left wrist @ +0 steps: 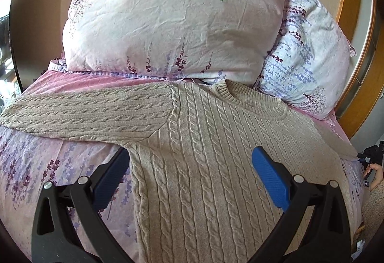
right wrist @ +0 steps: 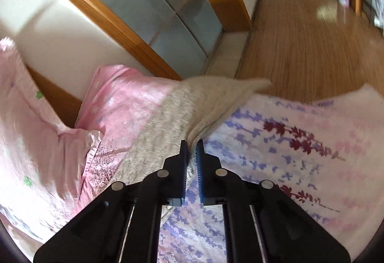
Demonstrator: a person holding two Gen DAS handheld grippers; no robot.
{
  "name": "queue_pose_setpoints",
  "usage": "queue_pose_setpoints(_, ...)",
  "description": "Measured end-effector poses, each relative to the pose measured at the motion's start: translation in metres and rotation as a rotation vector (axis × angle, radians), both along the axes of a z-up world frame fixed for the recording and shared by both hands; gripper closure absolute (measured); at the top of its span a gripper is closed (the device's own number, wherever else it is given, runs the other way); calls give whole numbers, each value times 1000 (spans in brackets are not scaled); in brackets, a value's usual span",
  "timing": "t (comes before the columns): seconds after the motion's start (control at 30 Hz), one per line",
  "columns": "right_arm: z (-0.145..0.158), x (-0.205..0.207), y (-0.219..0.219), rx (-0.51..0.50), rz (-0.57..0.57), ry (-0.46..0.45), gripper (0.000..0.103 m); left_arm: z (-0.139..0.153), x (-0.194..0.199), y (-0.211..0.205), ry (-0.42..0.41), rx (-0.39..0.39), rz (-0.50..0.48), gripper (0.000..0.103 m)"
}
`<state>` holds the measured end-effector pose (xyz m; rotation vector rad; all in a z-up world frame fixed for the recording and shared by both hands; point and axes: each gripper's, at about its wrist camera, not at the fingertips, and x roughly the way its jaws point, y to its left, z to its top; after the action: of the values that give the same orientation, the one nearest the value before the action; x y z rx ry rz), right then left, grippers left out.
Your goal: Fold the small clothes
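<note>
Sweater (left wrist: 204, 143) flat on bed (left wrist: 48, 167), collar toward pillows (left wrist: 168, 18). Left gripper (left wrist: 189, 167) jaws spread wide above its body; right gripper (right wrist: 191, 155) clamped on sleeve (right wrist: 216, 95).

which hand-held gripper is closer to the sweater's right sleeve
Right. The right hand-held gripper is pinching the sweater's sleeve, while the left hand-held gripper hangs open over the sweater body.
</note>
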<state>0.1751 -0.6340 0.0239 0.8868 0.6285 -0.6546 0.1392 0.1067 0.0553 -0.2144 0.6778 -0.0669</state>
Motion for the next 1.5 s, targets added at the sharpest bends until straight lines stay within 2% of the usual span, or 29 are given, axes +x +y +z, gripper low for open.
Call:
queue_pose_setpoints(0.07, 20, 5, 14, -88, 43, -24, 95, 2, -1, 3, -19, -7, 5, 2)
queue_pose_setpoints(0.2, 74, 18, 71, -227, 214, -153, 95, 6, -1, 11, -39, -29, 13, 2)
queue_pose_setpoints(0.3, 107, 33, 145, -268, 440, -260, 95, 7, -2, 16, -50, -51, 21, 2)
queue_pose_setpoints(0.37, 113, 42, 195, -269, 594, -289, 95, 8, -5, 18, -63, -59, 26, 2)
queue_pose_setpoints(0.47, 99, 60, 280, -256, 852, -256, 95, 9, -9, 21, -82, -51, 36, 2)
queue_pose_setpoints(0.53, 69, 74, 331, -225, 996, -160, 96, 10, -12, 23, -84, -50, 38, 2)
queue_pose_setpoints(0.6, 38, 84, 363, -188, 1078, -49, 95, 11, -15, 28, -87, -55, 41, 2)
queue_pose_setpoints(0.63, 23, 89, 373, -158, 1099, 8, 95, 11, -16, 30, -89, -56, 43, 2)
queue_pose_setpoints(0.7, 10, 89, 378, -85, 1099, 56, 93, 13, -19, 36, -96, -51, 45, 2)
queue_pose_setpoints(0.77, 8, 89, 365, 14, 1065, 36, 84, 14, -21, 41, -102, -42, 49, 2)
queue_pose_setpoints(0.83, 13, 93, 351, 77, 1015, 8, 57, 13, -20, 47, -102, -45, 54, 2)
queue_pose_setpoints(0.87, 16, 96, 346, 84, 988, -1, 56, 12, -19, 51, -98, -55, 59, 2)
queue_pose_setpoints(0.97, 18, 112, 345, 80, 961, 0, 56, 9, -16, 60, -81, -106, 68, 2)
queue_pose_setpoints(1.0, 17, 119, 347, 84, 951, 9, 60, 7, -15, 63, -76, -129, 72, 2)
queue_pose_setpoints(1.03, 16, 123, 350, 92, 941, 20, 74, 6, -16, 66, -70, -147, 75, 2)
queue_pose_setpoints(1.1, 9, 140, 365, 103, 939, 22, 94, 4, -17, 72, -62, -170, 80, 2)
queue_pose_setpoints(1.27, 45, 131, 414, -23, 986, -106, 94, 5, -24, 89, -75, -161, 113, 2)
queue_pose_setpoints(1.37, 60, 122, 451, -50, 1062, -173, 95, 3, -26, 99, -71, -177, 136, 2)
queue_pose_setpoints(1.43, 56, 120, 482, -55, 1127, -157, 95, 3, -26, 103, -70, -192, 142, 2)
queue_pose_setpoints(1.5, 39, 121, 509, -59, 1175, -99, 95, 3, -26, 104, -68, -208, 137, 2)
